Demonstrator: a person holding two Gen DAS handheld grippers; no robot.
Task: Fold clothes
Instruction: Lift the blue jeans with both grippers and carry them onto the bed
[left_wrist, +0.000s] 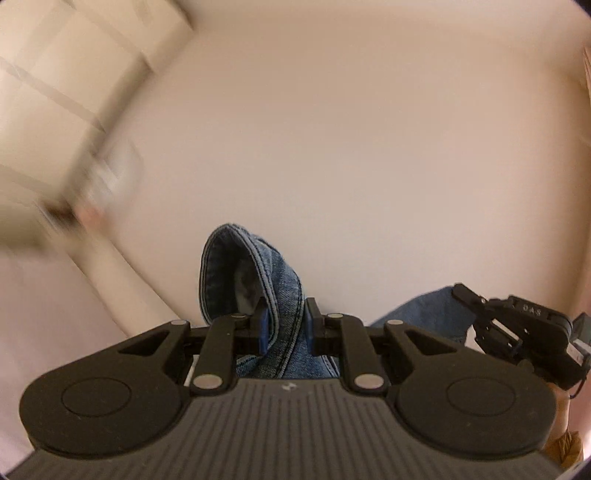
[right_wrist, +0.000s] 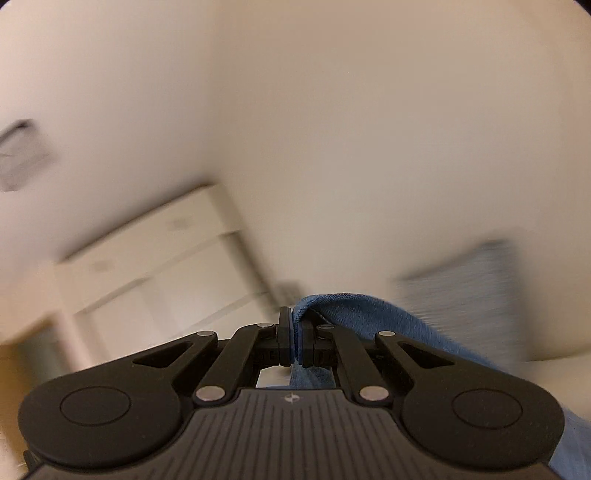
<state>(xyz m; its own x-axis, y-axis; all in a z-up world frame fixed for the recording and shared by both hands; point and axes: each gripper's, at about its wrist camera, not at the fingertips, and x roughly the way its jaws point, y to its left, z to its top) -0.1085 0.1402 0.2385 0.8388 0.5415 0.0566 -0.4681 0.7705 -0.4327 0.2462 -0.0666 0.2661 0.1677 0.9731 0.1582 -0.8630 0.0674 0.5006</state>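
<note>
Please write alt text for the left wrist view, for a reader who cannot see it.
The left gripper pinches a thick seamed fold of blue denim garment before a blurred pale wall. At the right edge, the right gripper holds more blue cloth.

We see mostly a plain cream wall (left_wrist: 351, 129) filling both views, evenly and softly lit. At the left of the left wrist view, pale panelled cabinet fronts (left_wrist: 55, 92) streak with motion blur. In the right wrist view a white drawer unit (right_wrist: 159, 266) stands tilted in frame, and a blurred blue-grey patch (right_wrist: 461, 280), perhaps a cushion, sits lower right.
</note>
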